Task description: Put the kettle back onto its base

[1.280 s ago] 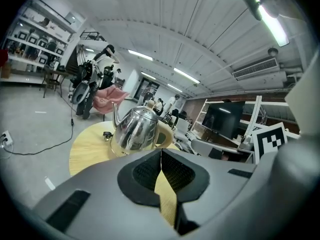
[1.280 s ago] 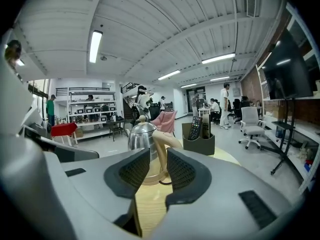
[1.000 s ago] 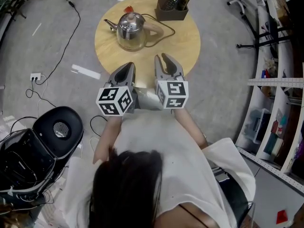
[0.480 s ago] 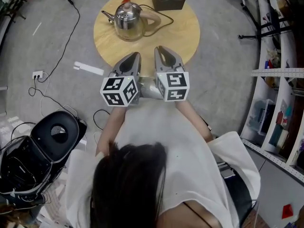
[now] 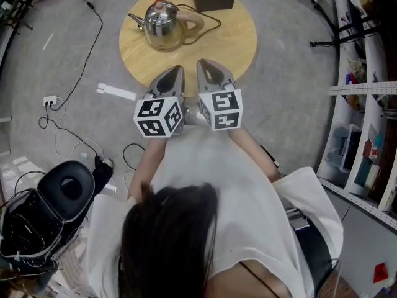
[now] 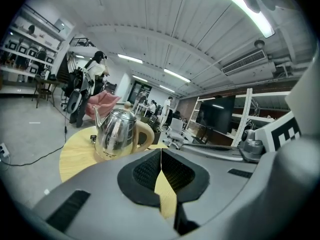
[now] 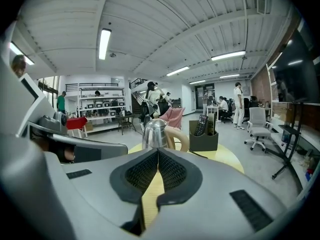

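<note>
Your left gripper and right gripper are both closed on nothing, at the table's near edge. The kettle stands at the table's far left, apparently seated already. Confirm it sits flat before reaching.

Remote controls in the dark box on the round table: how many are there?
2. In the right gripper view, a black remote control with buttons stands at the left of the dark box, a brownish one at its right. Others may be hidden inside.
</note>
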Demonstrator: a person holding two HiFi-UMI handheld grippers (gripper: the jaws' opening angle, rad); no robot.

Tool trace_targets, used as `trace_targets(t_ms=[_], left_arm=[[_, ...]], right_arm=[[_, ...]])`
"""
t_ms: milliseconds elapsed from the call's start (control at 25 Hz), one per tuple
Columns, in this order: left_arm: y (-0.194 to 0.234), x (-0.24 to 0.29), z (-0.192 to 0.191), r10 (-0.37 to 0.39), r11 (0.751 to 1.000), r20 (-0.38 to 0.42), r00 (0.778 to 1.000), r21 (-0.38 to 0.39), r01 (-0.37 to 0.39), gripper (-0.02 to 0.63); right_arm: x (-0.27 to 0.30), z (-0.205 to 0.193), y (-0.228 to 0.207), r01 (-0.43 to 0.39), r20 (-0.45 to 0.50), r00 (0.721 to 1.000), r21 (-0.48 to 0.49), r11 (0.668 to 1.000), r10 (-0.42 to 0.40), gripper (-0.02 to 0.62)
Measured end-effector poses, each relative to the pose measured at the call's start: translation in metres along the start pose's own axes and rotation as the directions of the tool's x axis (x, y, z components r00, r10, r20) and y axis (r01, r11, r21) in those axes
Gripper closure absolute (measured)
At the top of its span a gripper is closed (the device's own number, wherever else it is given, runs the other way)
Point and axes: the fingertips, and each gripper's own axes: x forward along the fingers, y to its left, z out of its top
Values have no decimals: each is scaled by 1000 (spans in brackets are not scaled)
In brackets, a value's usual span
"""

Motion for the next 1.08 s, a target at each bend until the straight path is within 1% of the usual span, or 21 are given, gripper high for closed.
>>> trace_targets(t_ms=[240,360,600,1080], left_arm=[[-9,-2,4,14,1000,7,1000,11,-14,578],[-8,-2,2,29,1000,6,1000,13,-29,578],[-8,-1,1,49,999,2,999,18,-49,578],[-2,-1,4,74,997,5,997,25,-74,578]], right_arm=[[-6,4,2,-17,-3,1000,-17,1000,17,568],[-6,2,2,-21,-2,1000,-33,999,21,568],[-8,0,9,-53,-19,998,-29,998,53,568],[-5,-3,20,-96,-33,995,-62,993,94,568]])
